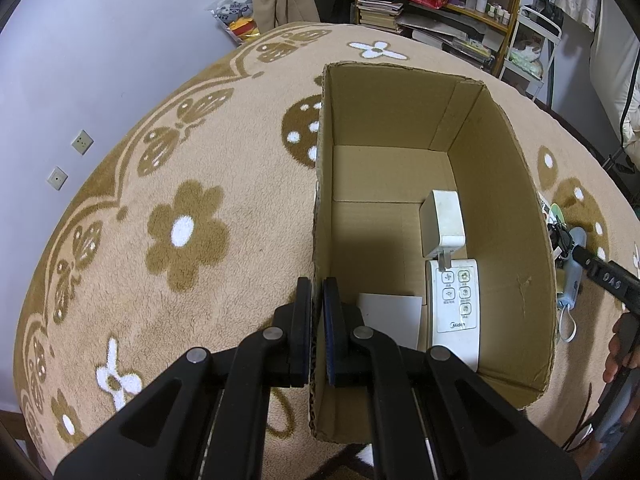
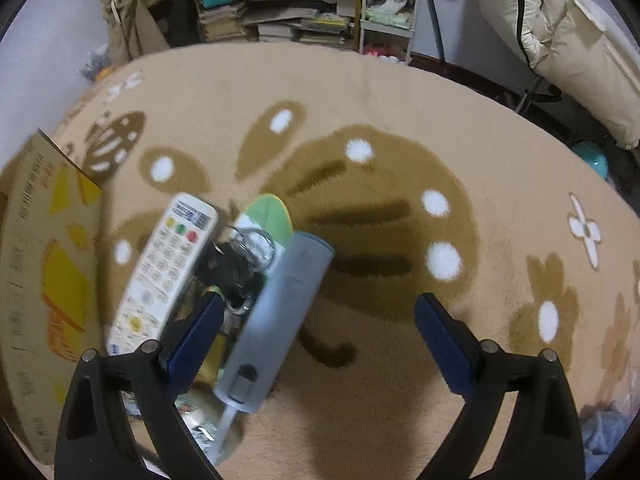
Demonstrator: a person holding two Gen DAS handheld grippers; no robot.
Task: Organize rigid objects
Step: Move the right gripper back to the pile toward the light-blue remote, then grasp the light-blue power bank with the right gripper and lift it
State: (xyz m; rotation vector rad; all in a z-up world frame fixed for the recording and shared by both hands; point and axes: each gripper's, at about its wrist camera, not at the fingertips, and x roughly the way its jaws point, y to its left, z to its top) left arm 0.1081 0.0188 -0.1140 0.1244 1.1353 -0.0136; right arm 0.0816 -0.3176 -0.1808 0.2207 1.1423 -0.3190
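My left gripper is shut on the near left wall of an open cardboard box. Inside the box lie a white Midea remote, a white plug adapter and a white card. My right gripper is open and points down at a pile on the carpet. A grey-blue tube-shaped device lies between its fingers, close to the left pad, which does not press on it. Beside it lie a white remote with coloured buttons, a bunch of keys and a green card.
The box's printed outer side stands just left of the pile. A flowered beige carpet covers the floor. Shelves with books and bags line the far wall, with a white cart and a cream padded coat at the right.
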